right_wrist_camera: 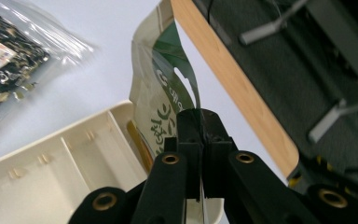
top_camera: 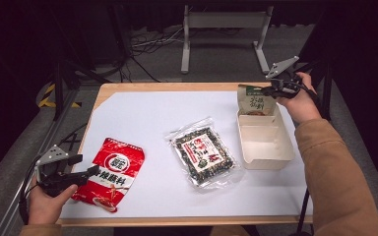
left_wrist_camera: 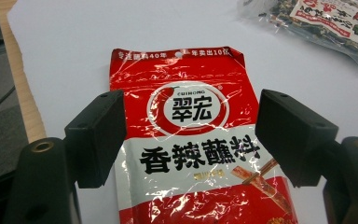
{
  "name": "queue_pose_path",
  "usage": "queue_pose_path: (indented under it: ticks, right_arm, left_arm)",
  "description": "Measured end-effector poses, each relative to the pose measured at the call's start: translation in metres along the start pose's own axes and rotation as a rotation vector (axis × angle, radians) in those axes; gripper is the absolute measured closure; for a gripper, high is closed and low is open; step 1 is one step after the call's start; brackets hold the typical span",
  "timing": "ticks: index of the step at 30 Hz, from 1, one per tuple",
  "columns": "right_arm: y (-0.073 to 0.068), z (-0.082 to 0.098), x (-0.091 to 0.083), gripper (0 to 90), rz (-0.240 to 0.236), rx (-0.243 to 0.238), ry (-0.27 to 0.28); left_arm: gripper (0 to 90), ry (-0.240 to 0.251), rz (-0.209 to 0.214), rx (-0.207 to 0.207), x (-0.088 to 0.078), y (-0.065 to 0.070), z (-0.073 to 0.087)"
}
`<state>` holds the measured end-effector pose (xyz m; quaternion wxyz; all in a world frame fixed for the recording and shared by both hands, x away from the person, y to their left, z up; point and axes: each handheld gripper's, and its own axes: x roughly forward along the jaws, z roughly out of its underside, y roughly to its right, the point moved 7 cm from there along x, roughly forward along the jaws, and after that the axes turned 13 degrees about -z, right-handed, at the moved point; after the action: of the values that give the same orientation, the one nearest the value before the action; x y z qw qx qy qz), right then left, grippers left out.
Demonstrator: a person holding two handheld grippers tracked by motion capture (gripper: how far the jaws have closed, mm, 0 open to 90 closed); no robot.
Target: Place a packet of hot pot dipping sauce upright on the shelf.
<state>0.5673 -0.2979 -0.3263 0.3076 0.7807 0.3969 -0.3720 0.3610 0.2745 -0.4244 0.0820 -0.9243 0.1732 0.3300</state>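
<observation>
Your right gripper point(top_camera: 274, 90) is pinched on the top edge of the green-and-white pouch point(top_camera: 256, 101), jaws pressed together with the film between them; in the right gripper view the same gripper point(right_wrist_camera: 200, 122) clamps the thin edge of the pouch point(right_wrist_camera: 161, 88), which stands upright with its lower end inside the far end of the cream tray point(top_camera: 268, 147). That tray sits at the right side of the white sheet point(top_camera: 142, 115) covering the wooden table point(top_camera: 109, 89), and its near compartment lies bare in front of the pouch. Just to the tray's left, close to its long wall, lies the clear bag of dark seaweed mix point(top_camera: 203, 151), flat and slightly askew. Your left gripper point(top_camera: 86, 173) rests at the near left corner, jaws spread wide; in the left gripper view it point(left_wrist_camera: 189, 135) straddles the red sauce packet point(left_wrist_camera: 191, 135) without pressing it. The red packet point(top_camera: 110, 172) lies flat on the sheet, well apart from the tray, with the seaweed bag between them. Beyond the table's far edge stand a grey metal frame point(top_camera: 224, 22) and loose cables point(top_camera: 142, 42) on the floor.
</observation>
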Motion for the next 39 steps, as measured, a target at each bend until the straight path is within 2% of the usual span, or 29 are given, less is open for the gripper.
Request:
queue_pose_path:
  ticks: [2, 5, 8, 10, 13, 17, 20, 25, 32, 34, 35, 39]
  right_arm:
    - [0.001, 0.004, 0.002, 84.5, 0.001, 0.036, 0.005]
    - [0.002, 0.006, 0.002, 82.8, 0.005, 0.057, 0.021]
    - [0.004, 0.008, 0.001, 79.8, 0.042, 0.069, 0.012]
    - [0.004, 0.010, 0.001, 78.7, 0.044, 0.082, 0.012]
    - [0.005, 0.010, 0.000, 69.0, 0.066, 0.085, 0.027]
    - [0.004, 0.006, -0.004, 46.4, 0.097, 0.113, 0.091]
    - [0.002, 0.001, -0.008, 40.6, 0.101, 0.129, 0.142]
    - [-0.005, -0.006, -0.015, 34.6, 0.113, 0.110, 0.190]
    - [-0.018, -0.013, -0.026, 31.4, 0.132, 0.088, 0.248]
    - [-0.026, -0.016, -0.031, 31.2, 0.124, 0.087, 0.274]
    - [-0.026, -0.016, -0.031, 31.2, 0.124, 0.087, 0.274]
    - [-0.043, -0.021, -0.038, 31.2, 0.083, 0.094, 0.331]
  left_arm:
    - [25.4, 0.001, 0.003, 0.001, 0.000, 0.001, -0.001]
    - [25.3, 0.000, 0.006, 0.000, 0.001, 0.001, -0.001]
    - [25.4, 0.003, 0.009, 0.002, 0.002, 0.002, -0.003]
    - [25.4, 0.003, 0.010, 0.006, 0.003, 0.002, -0.003]
    - [25.4, 0.004, 0.011, 0.009, 0.004, 0.003, -0.004]
    - [25.4, 0.002, 0.014, 0.006, 0.005, 0.003, -0.005]
    - [25.3, 0.003, 0.015, 0.011, 0.006, 0.004, -0.006]
    - [25.3, 0.006, 0.022, 0.016, 0.008, 0.006, -0.008]
    - [25.4, 0.008, 0.036, 0.024, 0.012, 0.009, -0.013]
    - [25.4, 0.011, 0.045, 0.032, 0.014, 0.012, -0.016]
    - [25.3, 0.011, 0.045, 0.032, 0.014, 0.012, -0.016]
    - [25.3, 0.023, 0.073, 0.032, 0.016, 0.016, -0.022]
